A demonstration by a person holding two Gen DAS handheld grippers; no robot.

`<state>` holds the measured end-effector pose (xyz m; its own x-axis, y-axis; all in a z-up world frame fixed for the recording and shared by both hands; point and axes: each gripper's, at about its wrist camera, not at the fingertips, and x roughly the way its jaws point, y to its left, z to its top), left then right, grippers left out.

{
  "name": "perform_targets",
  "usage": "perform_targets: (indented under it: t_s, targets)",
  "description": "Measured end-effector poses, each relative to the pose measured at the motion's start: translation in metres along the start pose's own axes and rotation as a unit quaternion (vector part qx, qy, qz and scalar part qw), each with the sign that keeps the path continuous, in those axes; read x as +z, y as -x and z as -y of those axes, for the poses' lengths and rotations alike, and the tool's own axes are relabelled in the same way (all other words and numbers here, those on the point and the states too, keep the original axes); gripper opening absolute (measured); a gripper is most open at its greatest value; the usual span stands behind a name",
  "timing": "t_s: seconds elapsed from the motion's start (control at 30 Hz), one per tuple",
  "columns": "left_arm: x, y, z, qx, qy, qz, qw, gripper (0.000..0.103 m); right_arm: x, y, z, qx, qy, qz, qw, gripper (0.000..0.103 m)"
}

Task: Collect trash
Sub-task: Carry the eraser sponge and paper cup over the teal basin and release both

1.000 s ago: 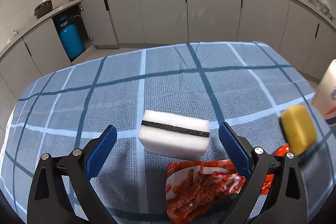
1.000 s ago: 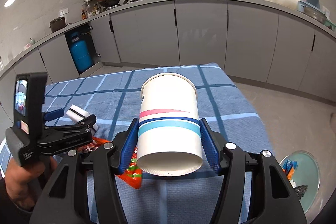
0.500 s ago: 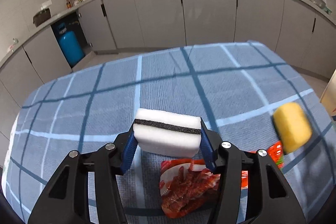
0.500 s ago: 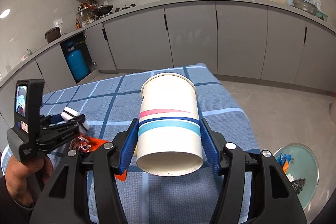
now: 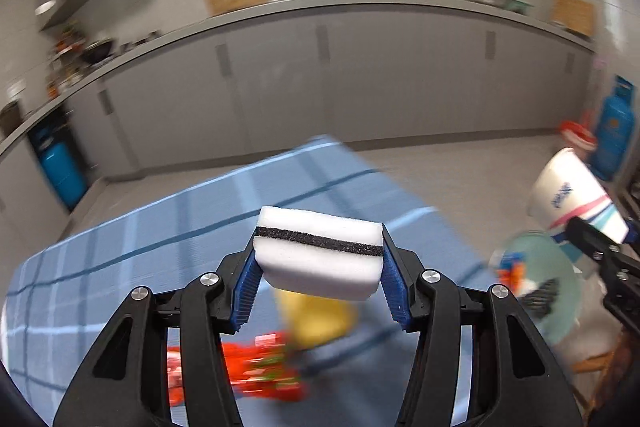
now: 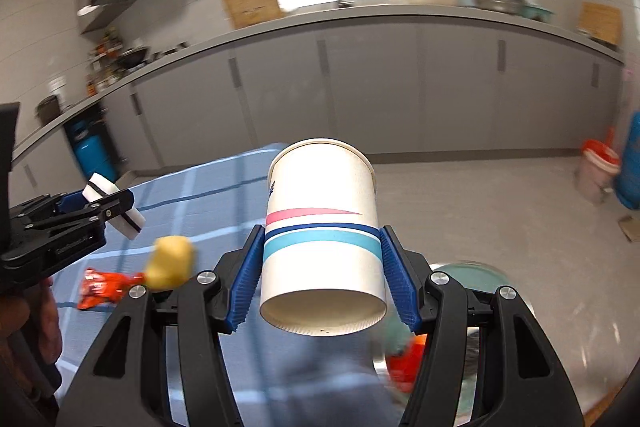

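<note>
My left gripper [image 5: 320, 283] is shut on a white sponge with a black stripe [image 5: 320, 251], held in the air above the blue checked tablecloth [image 5: 160, 247]. Under it lie a yellow sponge [image 5: 320, 317] and a red snack wrapper [image 5: 260, 363], both blurred. My right gripper [image 6: 320, 275] is shut on a white paper cup with pink and blue stripes [image 6: 320, 227], off the table's right edge above a pale green trash bin [image 6: 476, 275] on the floor. In the right wrist view the left gripper [image 6: 116, 205] with its sponge [image 6: 130, 225] is at the far left.
The bin [image 5: 540, 291] holds some coloured trash. Grey cabinets [image 6: 400, 87] run along the back wall. A blue gas cylinder [image 5: 612, 131] and a red and white bucket [image 6: 596, 171] stand on the floor at the right; another cylinder [image 5: 60, 167] is at the left.
The left jaws closed on the white sponge and lifted it off the cloth, swinging right. The right gripper carried the cup right, past the table's edge to above the bin.
</note>
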<state>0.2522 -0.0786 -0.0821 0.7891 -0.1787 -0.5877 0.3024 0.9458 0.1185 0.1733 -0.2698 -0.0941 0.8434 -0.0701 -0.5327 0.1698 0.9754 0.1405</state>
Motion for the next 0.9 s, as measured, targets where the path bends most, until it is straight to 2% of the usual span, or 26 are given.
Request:
perform_targets:
  t_s: [0.17,0.33,0.43,0.47,0.53,0.77,0.9]
  targets:
    - [0.011,-0.007,0.081,-0.066,-0.045,0.01,0.9967,0.054,-0.008,0.009,0.065,-0.059,-0.032,0.0,0.998,0.058]
    - [0.012,-0.016,0.137,-0.107,-0.077,0.009,0.9913,0.055,-0.025,0.004,0.11,-0.089,-0.057,-0.01,0.994,0.059]
    - [0.008,-0.024,0.165,-0.136,-0.089,-0.001,0.9867,0.06,-0.045,-0.014,0.133,-0.091,-0.073,-0.035,0.993,0.061]
    - [0.005,-0.027,0.175,-0.142,-0.096,-0.003,0.9853,0.063,-0.048,-0.019,0.137,-0.098,-0.074,-0.039,0.992,0.067]
    - [-0.003,-0.032,0.187,-0.127,-0.111,-0.01,0.9856,0.088,-0.064,-0.027,0.153,-0.112,-0.092,-0.045,0.988,0.082]
    - [-0.023,-0.05,0.174,-0.102,-0.113,-0.044,0.9874,0.089,-0.091,-0.021,0.179,-0.126,-0.124,-0.06,0.982,0.084]
    - [-0.023,-0.051,0.154,-0.082,-0.098,-0.046,0.9908,0.089,-0.084,-0.016,0.177,-0.116,-0.127,-0.056,0.984,0.085]
